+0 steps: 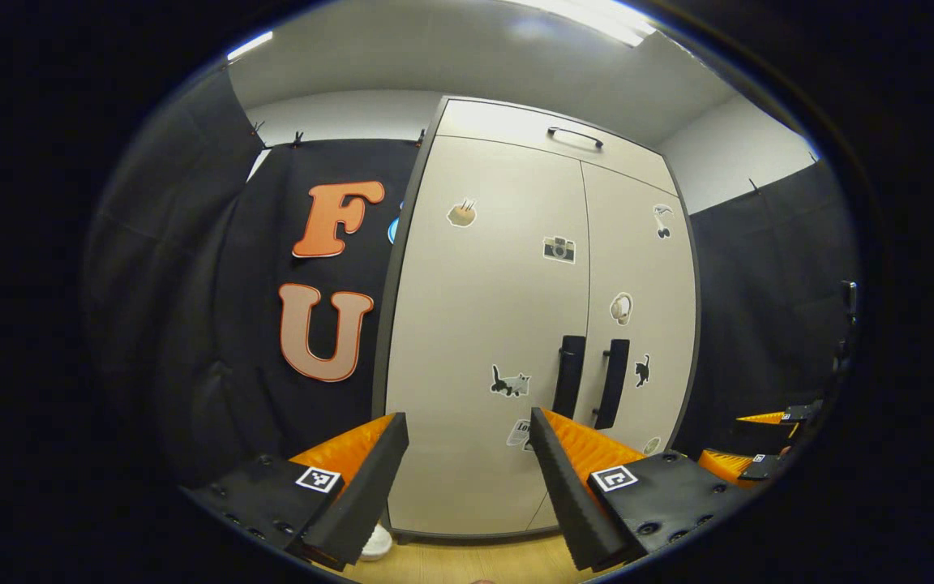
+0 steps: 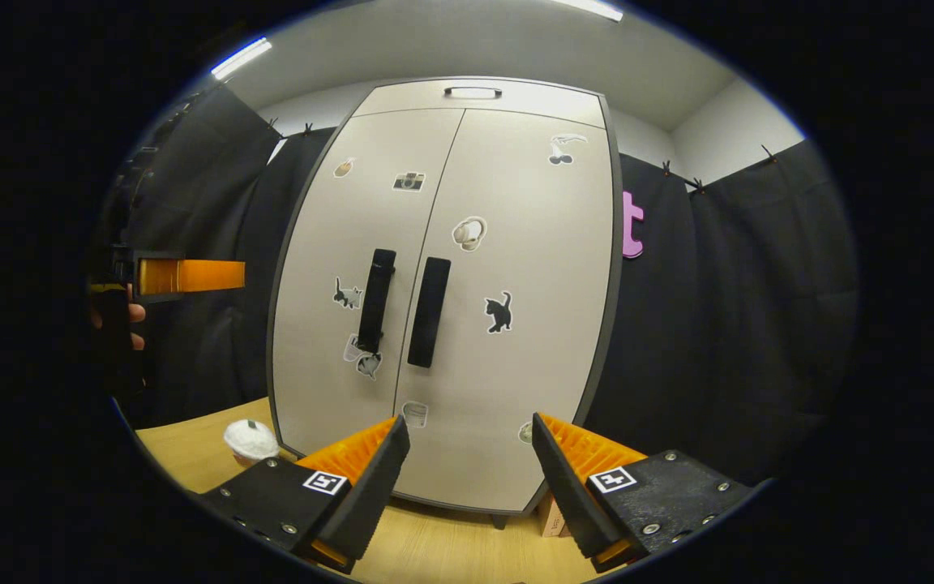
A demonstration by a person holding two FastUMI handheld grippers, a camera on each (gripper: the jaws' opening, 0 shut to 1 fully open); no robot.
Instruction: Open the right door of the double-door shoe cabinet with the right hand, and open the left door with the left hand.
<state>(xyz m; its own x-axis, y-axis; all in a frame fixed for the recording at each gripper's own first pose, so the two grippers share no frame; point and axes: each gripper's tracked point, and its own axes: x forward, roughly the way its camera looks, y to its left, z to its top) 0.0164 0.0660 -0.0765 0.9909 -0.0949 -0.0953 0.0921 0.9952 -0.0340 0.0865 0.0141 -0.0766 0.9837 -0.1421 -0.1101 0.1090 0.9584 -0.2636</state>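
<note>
Stickers on the cabinet point(image 2: 467, 308) are too small to make out fully, and a white shoe point(image 2: 250, 440) at lower left is partly cut off. Both doors are shut, their 2 handles point(image 2: 375, 300) point(image 2: 429, 311) side by side at centre frame. Left gripper point(image 1: 467, 454) and right gripper point(image 2: 467, 458) gape wide, holding nothing, well short of the doors, with bare floor point(image 2: 191, 454) between.

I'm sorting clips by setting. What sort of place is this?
Probably a staged recording booth, not a lived-in home: black cloth walls are clipped up around a pale grey double-door shoe cabinet with animal stickers and black bar handles, standing on a light wooden floor.
</note>
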